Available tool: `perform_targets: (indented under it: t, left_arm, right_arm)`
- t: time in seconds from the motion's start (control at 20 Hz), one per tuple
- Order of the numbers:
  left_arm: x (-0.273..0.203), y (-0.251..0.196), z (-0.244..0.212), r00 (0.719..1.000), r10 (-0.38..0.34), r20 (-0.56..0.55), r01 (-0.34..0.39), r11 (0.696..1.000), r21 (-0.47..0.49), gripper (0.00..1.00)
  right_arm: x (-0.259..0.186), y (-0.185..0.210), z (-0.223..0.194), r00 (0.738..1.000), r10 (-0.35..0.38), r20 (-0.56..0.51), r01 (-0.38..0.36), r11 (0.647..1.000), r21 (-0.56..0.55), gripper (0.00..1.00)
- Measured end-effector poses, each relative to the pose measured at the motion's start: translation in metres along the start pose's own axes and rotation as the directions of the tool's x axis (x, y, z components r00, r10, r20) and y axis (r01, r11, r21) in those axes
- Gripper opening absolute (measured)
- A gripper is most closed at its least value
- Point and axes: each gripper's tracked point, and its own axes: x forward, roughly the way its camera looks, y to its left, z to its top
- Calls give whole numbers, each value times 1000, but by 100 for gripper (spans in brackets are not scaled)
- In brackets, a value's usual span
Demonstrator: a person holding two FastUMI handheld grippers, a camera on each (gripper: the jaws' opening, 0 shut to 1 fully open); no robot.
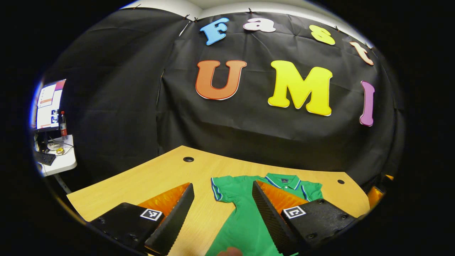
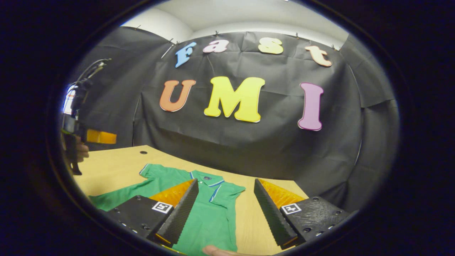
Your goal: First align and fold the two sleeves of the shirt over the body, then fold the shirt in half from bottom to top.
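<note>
Left gripper view: left gripper (image 1: 223, 213) hangs above the table (image 1: 149, 177) with jaws wide apart, holding nothing — the green shirt (image 1: 245, 220) lies flat at 5 o'clock, collar toward the far edge. Right gripper view: right gripper (image 2: 224, 209) also spread wide and empty — shirt (image 2: 209, 213) at 6 o'clock; the left gripper (image 2: 80, 138) shows at 9 o'clock.

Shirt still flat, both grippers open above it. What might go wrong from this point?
1. The left gripper hangs beside the shirt's sleeve; shutting there may catch just the trim edge, so it slips.
2. The right gripper straddles the other sleeve near the collar; it might pinch the body too.
</note>
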Motion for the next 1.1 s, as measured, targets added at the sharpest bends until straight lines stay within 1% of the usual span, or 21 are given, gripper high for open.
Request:
perform_targets:
  t: [0.05,0.1,0.2,0.3,0.35,0.4,0.45,0.5,0.55,0.6,0.65,0.7,0.75,0.8,0.85,0.9,0.95,1.0,1.05,1.1]
  left_arm:
    - [18,-2,-1,1000,-12,-27,12,1000,2,100]
    - [36,-5,-4,998,-27,-55,27,1000,-8,100]
    - [76,-5,-21,990,-38,-137,34,999,-27,100]
    - [117,5,-46,974,-3,-225,-3,1000,-26,100]
    - [136,8,-60,966,12,-258,-18,1000,-18,100]
    - [154,11,-76,956,34,-292,-37,999,-5,100]
    - [168,16,-89,946,53,-319,-53,999,9,100]
    - [180,18,-100,938,58,-341,-58,998,12,100]
    - [190,20,-109,933,60,-354,-61,998,8,100]
    - [199,19,-114,930,56,-364,-64,998,-9,100]
    - [205,18,-119,928,53,-369,-66,998,-22,100]
    - [214,18,-124,930,50,-364,-68,997,-35,100]
    - [217,19,-130,925,48,-376,-73,996,-54,98]
    - [219,21,-137,916,51,-397,-84,994,-66,94]
    - [219,26,-140,907,79,-413,-117,991,-68,93]
    - [228,28,-135,922,71,-380,-110,991,-80,87]
    - [231,26,-134,922,50,-384,-100,989,-110,81]
    - [231,23,-139,911,39,-410,-107,984,-145,65]
    - [233,23,-134,918,38,-394,-118,976,-181,51]
    - [238,23,-137,916,28,-401,-122,970,-211,37]
  right_arm:
    - [-10,-4,-6,1000,3,-2,-3,1000,10,97]
    - [-18,-6,-11,1000,6,1,-6,1000,27,95]
    - [-32,-12,-21,1000,15,7,-15,999,41,95]
    - [-44,-17,-30,1000,23,17,-24,998,53,95]
    - [-50,-13,-33,998,50,26,-52,997,63,93]
    - [-56,-9,-37,996,77,35,-79,994,74,95]
    - [-59,-9,-41,994,98,38,-101,992,79,95]
    - [-56,-10,-48,993,109,36,-111,990,83,97]
    - [-56,-10,-55,993,117,28,-119,990,82,95]
    - [-61,-5,-64,992,125,18,-127,989,81,97]
    - [-63,-1,-72,990,142,6,-143,987,71,95]
    - [-62,2,-76,988,155,-3,-154,986,62,95]
    - [-60,4,-80,987,162,-10,-162,985,59,95]
    - [-57,5,-83,985,169,-15,-168,984,64,93]
    - [-55,7,-86,984,178,-23,-176,982,75,93]
    - [-53,9,-90,982,186,-33,-182,979,90,95]
    - [-52,9,-91,980,194,-38,-189,977,102,95]
    - [-52,9,-91,980,198,-35,-193,975,111,97]
    - [-51,8,-90,980,197,-30,-192,974,117,95]
    - [-49,7,-90,980,195,-26,-191,974,120,97]
